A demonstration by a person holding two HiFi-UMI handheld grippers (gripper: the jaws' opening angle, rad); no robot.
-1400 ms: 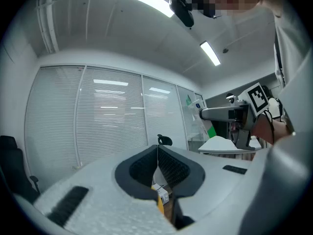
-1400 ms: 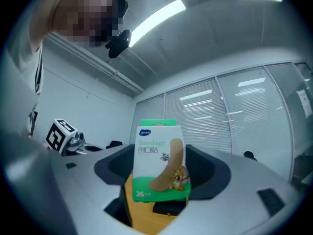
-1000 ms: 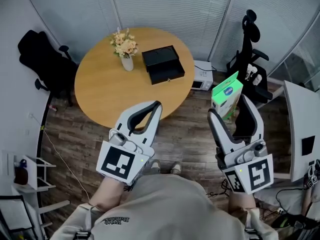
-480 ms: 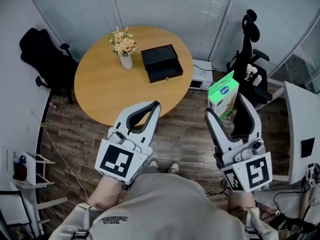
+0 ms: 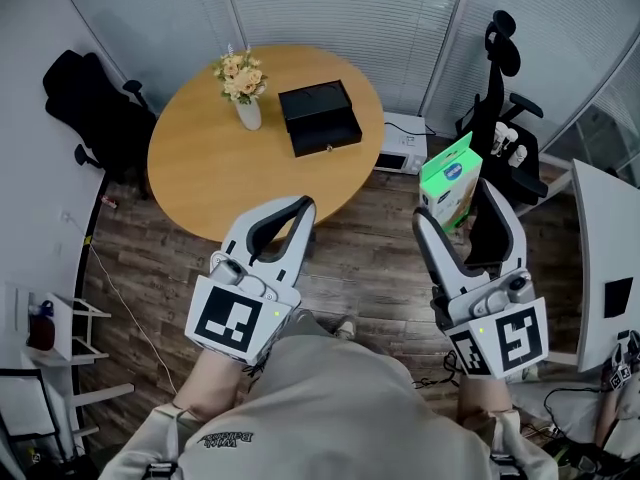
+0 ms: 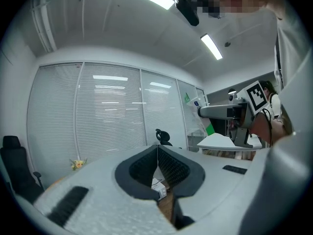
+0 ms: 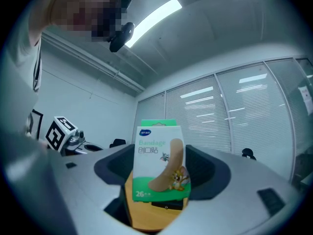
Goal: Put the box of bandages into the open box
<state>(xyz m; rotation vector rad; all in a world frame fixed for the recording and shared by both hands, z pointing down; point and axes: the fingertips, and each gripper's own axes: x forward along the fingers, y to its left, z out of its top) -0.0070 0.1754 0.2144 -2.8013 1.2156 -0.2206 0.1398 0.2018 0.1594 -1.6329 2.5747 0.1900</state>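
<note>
Right hand-held gripper point(image 5: 457, 206) clamps the box of bandages point(image 5: 450, 171) upright in the air, well short of the tabletop point(image 5: 210, 173). Left hand-held gripper point(image 5: 298, 208) is closed on nothing. Carrying is under way; the next move likely calls for reaching over the open box point(image 5: 320, 118) before letting go.

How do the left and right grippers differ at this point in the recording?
The left gripper has its fingers shut together on nothing; the right gripper clamps the green-and-white bandage box, held upright. The left gripper lines up with the round table; the right gripper is off to its side, over the floor. Both point forward.
</note>
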